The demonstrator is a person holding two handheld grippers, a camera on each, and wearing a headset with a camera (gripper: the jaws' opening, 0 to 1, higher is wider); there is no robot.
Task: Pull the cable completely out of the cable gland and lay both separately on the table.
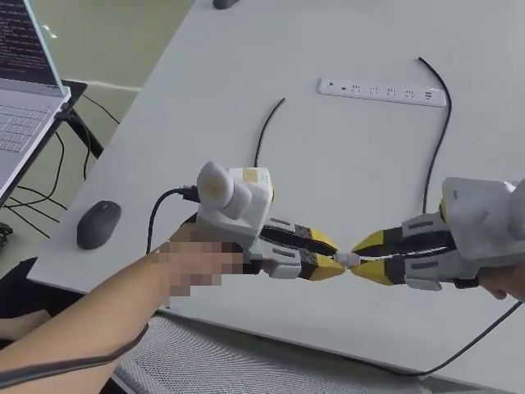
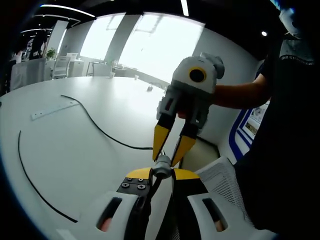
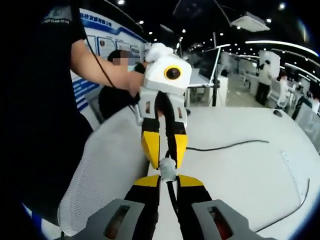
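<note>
Pull-out step, above the tabletop point(image 1: 246, 98); left gripper point(image 1: 335, 259) closed on the cable gland point(image 1: 349, 260) at its tips; right gripper point(image 1: 361, 259), tip-to-tip opposite, pinches the cable point(image 3: 172, 192); next, I judge, draw them straight apart.

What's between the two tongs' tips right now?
The cable gland, small and pale, sits between the left tongs and right tongs, tip to tip. The head view shows it; the right gripper view shows black cable leaving it.
</note>
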